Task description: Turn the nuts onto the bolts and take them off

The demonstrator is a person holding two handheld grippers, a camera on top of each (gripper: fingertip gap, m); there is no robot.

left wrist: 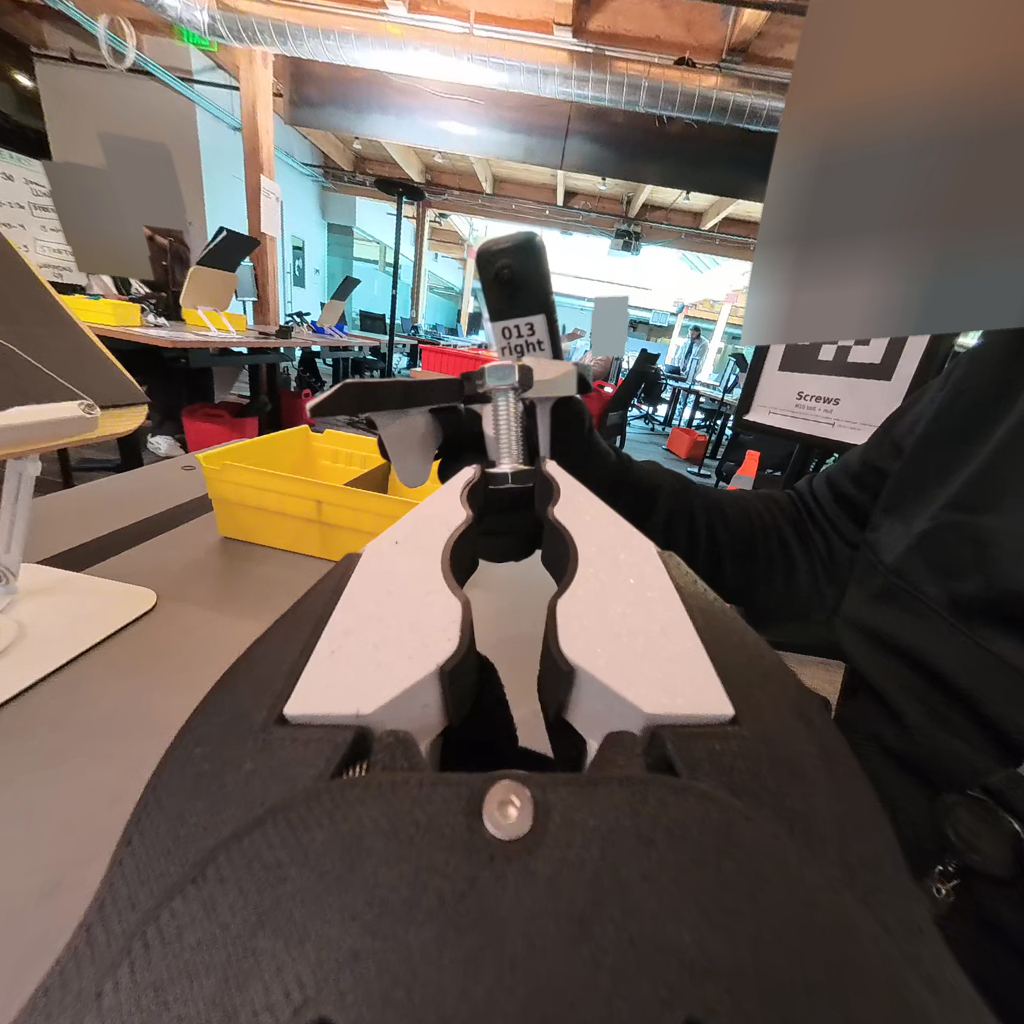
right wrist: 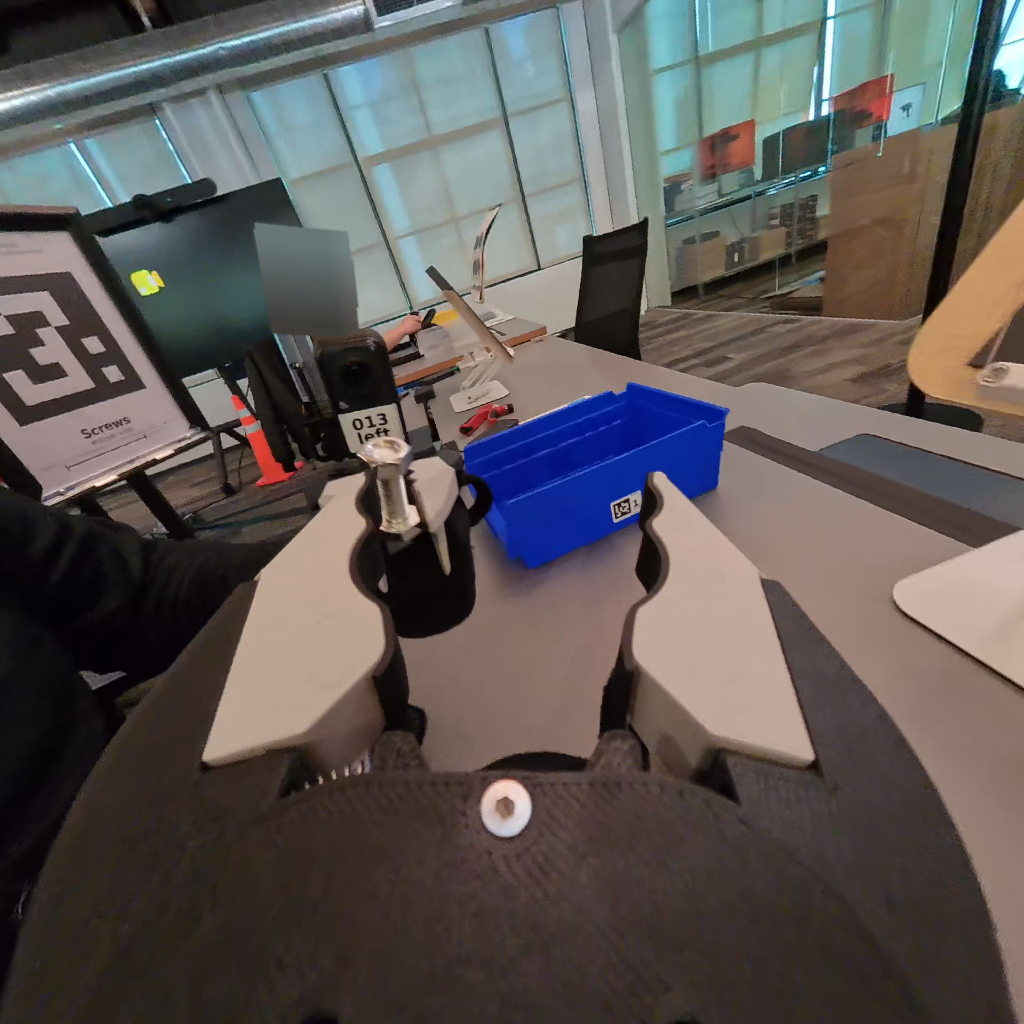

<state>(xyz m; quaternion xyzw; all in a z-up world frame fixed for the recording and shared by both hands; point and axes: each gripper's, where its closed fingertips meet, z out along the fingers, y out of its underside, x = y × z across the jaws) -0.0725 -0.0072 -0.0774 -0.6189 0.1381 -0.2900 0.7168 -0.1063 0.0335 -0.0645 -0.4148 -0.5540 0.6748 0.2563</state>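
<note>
Left gripper [left wrist: 507,479] jaws clench the half-hidden nut [left wrist: 507,477]; right gripper [right wrist: 507,532] jaws gape.

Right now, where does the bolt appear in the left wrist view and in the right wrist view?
Left wrist view: the bolt stands upright at the centre, its lower end at the left gripper's fingertips.
Right wrist view: the bolt is left of centre, upright beside the right gripper's left finger.
Shared landmark: the framed sign on its easel.
</note>
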